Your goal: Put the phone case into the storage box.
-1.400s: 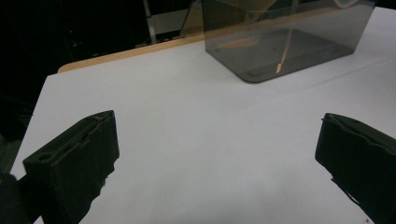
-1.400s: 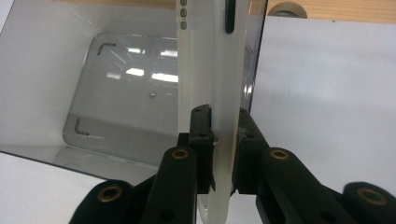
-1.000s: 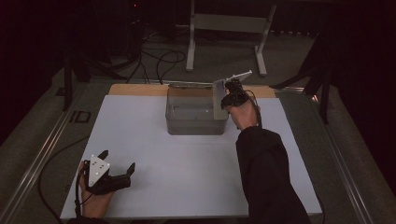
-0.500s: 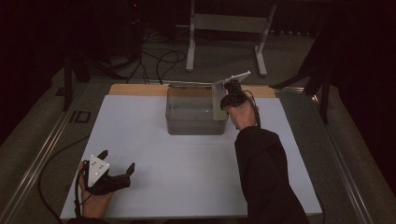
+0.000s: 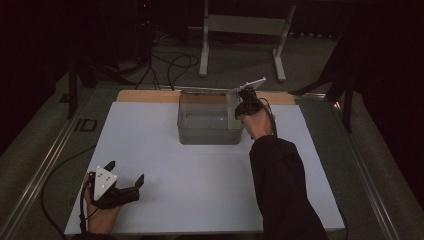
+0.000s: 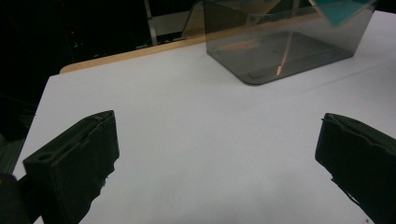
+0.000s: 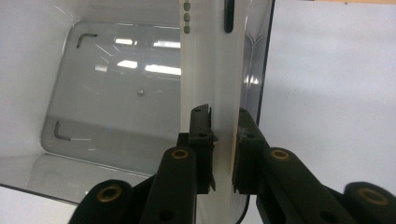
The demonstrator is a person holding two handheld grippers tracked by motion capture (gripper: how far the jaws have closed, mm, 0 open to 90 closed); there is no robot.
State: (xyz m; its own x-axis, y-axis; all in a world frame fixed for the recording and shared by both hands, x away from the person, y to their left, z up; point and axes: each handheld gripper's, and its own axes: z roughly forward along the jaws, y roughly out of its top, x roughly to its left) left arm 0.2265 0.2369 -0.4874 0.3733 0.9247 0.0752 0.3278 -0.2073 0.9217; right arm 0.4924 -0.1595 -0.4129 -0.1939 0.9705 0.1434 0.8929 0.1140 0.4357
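- The right hand-held gripper (image 7: 223, 140) is clamped narrow on the edge of a translucent white lid (image 7: 212, 70), which stands tilted above the right end of a clear smoky plastic box (image 5: 210, 120).
- The box sits on the white bench (image 5: 200, 175) toward its far edge, just in front of the wooden strip along that side; in the high view the right hand-held gripper (image 5: 246, 102) hangs over the box's right rim, with the lid (image 5: 250, 84) angled up and away from it.
- Risk, as I judge it: the pads hold only a thin margin of the lid, so a twist of the wrist could let the smooth plastic slide out and drop into or beside the box.
- Another risk: if the lid is hinged or catches on the box rim, pulling it further could drag or tip the light box, since nothing steadies it.
- The left hand-held gripper (image 5: 120, 187) rests at the near left of the bench with its jaws spread wide and nothing between them, well apart from the box; from its own view the box (image 6: 285, 42) lies far ahead to the right.
- Inside the box, small items lie on the bottom: two bent metal pieces and a tiny round one, too small to name surely. A dropped lid could knock them about.
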